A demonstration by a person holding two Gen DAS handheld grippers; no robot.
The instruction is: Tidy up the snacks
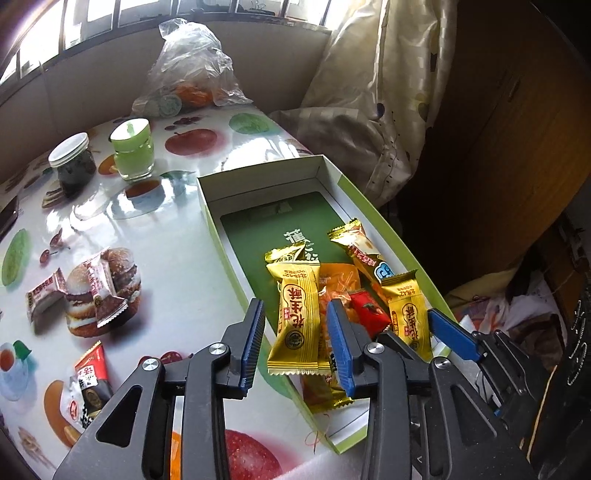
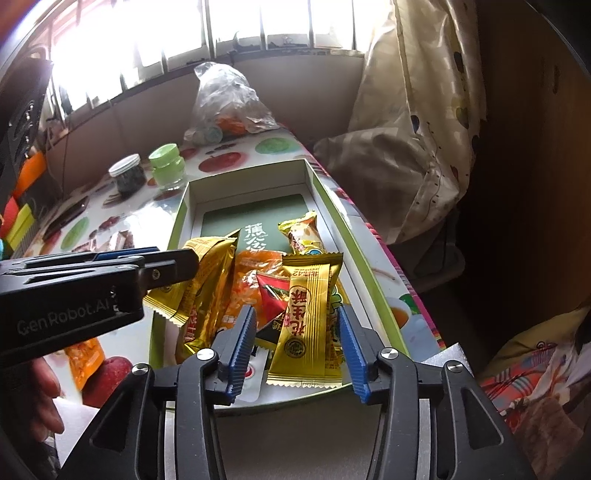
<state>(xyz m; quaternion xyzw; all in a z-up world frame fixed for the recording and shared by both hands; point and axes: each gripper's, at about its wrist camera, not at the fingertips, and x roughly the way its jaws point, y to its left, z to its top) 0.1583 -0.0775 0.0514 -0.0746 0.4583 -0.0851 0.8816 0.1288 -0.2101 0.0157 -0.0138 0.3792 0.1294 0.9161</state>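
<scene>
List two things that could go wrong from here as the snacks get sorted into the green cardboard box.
1. The gold-wrapped candy lies across the green cardboard box's near wall, between the open left gripper; it may slide out onto the table.
2. The right gripper is close beside the left one over the same pile, so they could collide.

Bright barred window [image 2: 207, 33], patterned curtain [image 2: 417, 122]
</scene>
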